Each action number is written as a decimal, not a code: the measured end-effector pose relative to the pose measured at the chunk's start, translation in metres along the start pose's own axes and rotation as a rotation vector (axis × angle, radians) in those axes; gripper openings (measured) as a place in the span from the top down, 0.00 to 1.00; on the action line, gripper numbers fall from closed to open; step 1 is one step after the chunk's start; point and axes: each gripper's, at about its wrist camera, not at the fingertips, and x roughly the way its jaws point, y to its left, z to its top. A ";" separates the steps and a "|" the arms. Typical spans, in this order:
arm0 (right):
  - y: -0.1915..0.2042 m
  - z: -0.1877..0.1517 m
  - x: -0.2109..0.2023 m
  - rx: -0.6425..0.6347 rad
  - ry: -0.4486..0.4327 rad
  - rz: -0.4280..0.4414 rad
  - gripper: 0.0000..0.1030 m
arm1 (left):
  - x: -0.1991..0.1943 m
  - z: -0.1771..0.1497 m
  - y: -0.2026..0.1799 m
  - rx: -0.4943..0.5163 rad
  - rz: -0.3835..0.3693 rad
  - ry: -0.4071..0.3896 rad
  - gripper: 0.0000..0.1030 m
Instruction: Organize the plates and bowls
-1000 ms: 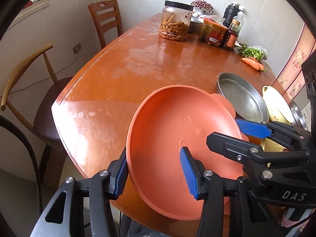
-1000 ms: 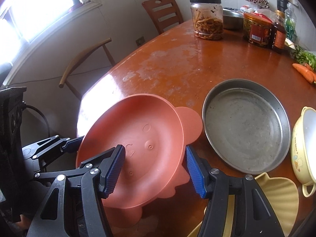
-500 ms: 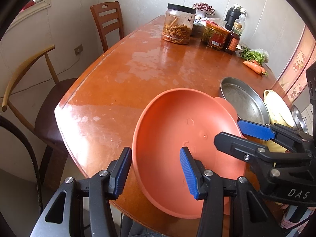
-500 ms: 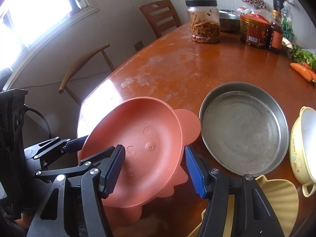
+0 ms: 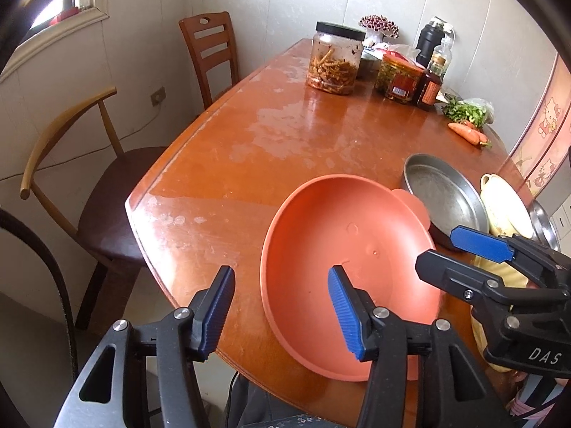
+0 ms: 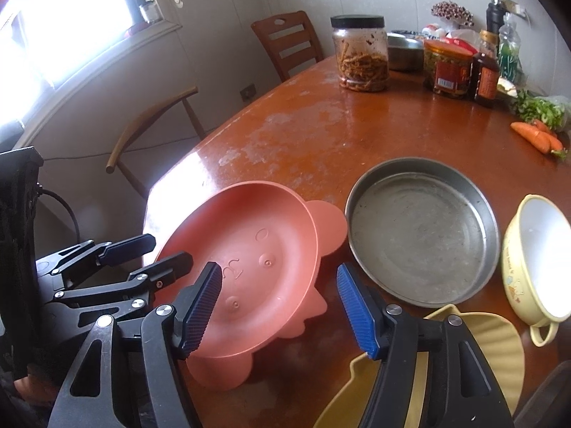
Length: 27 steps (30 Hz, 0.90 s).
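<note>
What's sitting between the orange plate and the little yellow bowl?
The round metal pan lies between the orange plate and the yellow bowl, clearest in the right wrist view.

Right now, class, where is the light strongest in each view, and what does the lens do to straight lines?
Right wrist view: the window is blown out white, and glare whitens the table near its edge. Left wrist view: softer sheen on the table. Both views: fisheye bends the wall lines, with dark corners.

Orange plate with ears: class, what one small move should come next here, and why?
Probably close the left gripper on the orange plate's near rim. Its jaws stand open with that rim seemingly between them. The right gripper is open too, so nothing grips the plate, which lies beside the steel pan.
</note>
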 end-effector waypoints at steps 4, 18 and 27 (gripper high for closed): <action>-0.001 -0.002 -0.010 -0.003 -0.022 -0.008 0.32 | -0.010 0.001 -0.002 -0.001 0.006 -0.019 0.45; -0.026 -0.021 -0.059 -0.011 -0.111 -0.092 0.28 | -0.036 -0.003 -0.042 0.051 -0.029 -0.050 0.44; -0.065 -0.044 -0.087 0.030 -0.110 -0.129 0.28 | -0.041 -0.011 -0.090 0.123 -0.102 -0.031 0.44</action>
